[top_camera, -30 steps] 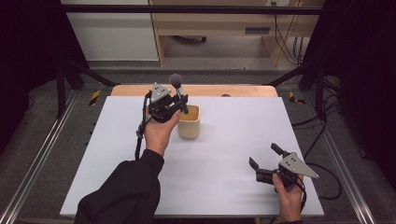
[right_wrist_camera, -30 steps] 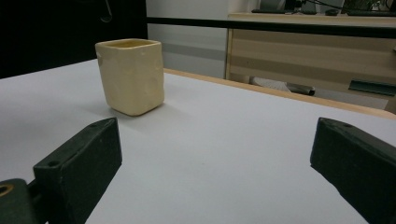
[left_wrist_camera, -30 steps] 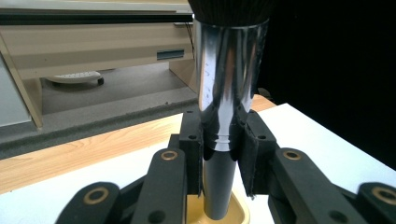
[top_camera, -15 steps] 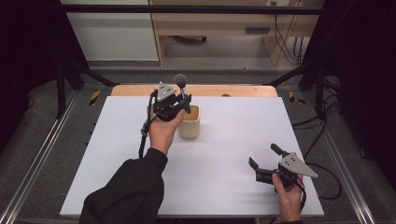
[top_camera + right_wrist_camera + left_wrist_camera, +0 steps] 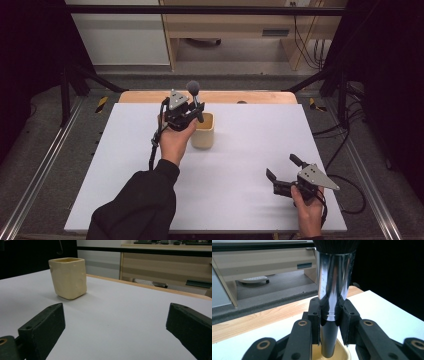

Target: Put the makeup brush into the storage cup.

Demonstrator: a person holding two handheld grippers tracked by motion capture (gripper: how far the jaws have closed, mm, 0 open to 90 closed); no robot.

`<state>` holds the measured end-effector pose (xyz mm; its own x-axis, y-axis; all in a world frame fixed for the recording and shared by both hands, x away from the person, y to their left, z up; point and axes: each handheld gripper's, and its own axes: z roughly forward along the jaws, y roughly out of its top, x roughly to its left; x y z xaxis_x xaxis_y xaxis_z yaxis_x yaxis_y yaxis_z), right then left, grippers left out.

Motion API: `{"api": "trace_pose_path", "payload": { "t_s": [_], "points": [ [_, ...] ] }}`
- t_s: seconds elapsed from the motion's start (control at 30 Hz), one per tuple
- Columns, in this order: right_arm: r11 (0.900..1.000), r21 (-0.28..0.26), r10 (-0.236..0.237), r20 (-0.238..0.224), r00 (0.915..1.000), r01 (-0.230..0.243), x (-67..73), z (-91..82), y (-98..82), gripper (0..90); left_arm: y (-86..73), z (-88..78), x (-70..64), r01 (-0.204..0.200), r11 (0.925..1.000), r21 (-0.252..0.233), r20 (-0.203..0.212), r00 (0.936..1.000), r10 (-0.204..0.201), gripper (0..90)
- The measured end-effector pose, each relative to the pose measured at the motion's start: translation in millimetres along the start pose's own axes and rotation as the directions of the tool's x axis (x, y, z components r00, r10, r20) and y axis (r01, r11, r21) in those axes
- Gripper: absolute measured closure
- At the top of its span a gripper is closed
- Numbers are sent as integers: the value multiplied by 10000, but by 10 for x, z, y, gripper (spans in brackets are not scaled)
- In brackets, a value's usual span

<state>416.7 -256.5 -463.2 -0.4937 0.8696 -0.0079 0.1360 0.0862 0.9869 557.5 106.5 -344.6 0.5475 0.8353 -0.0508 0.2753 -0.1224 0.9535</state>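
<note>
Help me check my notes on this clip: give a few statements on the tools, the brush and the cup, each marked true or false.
1. The left tool is shut on the brush. True.
2. The brush is held bristles down. False: its handle end points into the cup, bristles up.
3. The right tool grips the cup. False: it is open, apart from the cup, low over the table.
4. The cup stands upright. True.
5. The cup is dark blue. False: it is pale yellow.
</note>
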Motion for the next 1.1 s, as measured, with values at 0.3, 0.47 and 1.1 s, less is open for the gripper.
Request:
{"api": "trace_pose_path", "payload": {
  "t_s": [0.3,0.47,1.1],
  "points": [
    [10000,2,62,1,10000,-62,-3,-3,-2,25,-46,45,10,-85,9999,148,-57,9999,86,732],
    [10000,18,79,18,10000,-79,-5,-3,-2,26,-107,67,30,-11,9996,276,-67,10000,13,732],
    [10000,30,29,37,10000,-29,-9,0,-4,27,-243,100,62,13,9986,524,-140,9999,-6,732]
  ]
}}
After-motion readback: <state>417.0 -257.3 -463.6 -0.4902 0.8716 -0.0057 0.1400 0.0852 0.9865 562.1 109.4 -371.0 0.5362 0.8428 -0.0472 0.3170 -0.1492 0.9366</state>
